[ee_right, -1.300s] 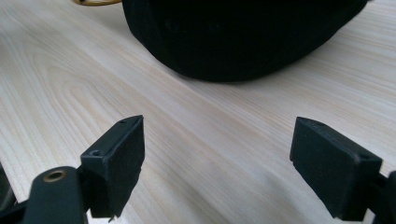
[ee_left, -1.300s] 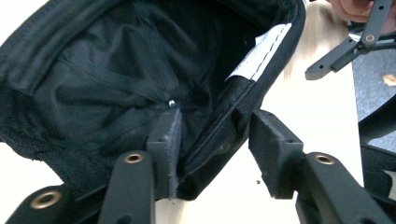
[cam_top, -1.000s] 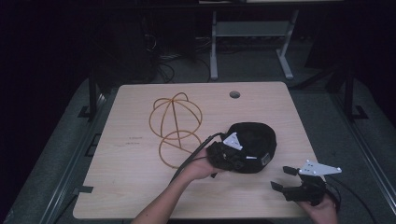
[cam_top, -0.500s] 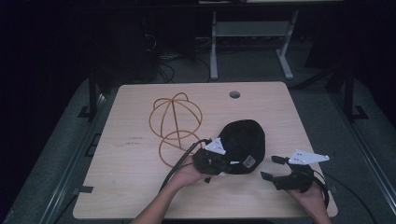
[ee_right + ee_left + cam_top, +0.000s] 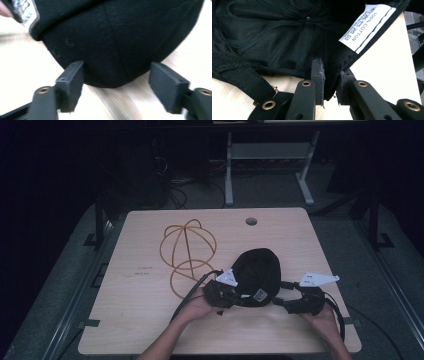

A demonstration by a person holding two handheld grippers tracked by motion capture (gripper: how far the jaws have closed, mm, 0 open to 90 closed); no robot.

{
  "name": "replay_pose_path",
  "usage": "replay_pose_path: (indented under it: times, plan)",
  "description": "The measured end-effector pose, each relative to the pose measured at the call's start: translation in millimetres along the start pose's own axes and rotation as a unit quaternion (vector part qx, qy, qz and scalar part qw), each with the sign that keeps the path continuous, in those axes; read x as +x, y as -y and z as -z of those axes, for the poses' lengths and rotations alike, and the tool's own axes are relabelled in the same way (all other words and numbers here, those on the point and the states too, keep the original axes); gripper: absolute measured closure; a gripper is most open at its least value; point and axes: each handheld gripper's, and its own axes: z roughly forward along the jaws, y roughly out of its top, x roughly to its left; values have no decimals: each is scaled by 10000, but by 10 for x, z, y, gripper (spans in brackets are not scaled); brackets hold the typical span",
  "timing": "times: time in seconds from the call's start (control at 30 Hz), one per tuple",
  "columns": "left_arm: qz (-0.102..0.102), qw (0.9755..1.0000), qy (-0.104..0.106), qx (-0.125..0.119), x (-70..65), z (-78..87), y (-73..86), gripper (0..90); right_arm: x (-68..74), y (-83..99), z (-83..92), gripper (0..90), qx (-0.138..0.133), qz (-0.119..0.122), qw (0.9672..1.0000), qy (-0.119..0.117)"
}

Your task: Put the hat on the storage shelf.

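Cap (image 5: 257, 270) sits on the wood surface (image 5: 150, 320), just beside the wire frame (image 5: 187, 250). Left tongs (image 5: 329, 86) are clenched on its rim near the cotton tag (image 5: 365, 25). Right tongs (image 5: 115, 90) have just been closing but stand wide, crown between them, not pinched.

Matt black woven-cloth cap (image 5: 257, 270) on a smooth pale wood table (image 5: 150, 330).

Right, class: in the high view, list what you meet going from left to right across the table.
Orange wire frame → left gripper, its fingers shut on the rim of the black cap → right gripper, fingers open at the cap's other side.
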Motion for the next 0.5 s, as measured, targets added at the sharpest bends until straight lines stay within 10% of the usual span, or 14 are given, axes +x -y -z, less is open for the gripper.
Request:
replay_pose_path:
  times: [0.5]
  plan:
    - [-72,9999,-82,48,8,-29,-64,790,63,8,-162,833,88,240,9996,-155]
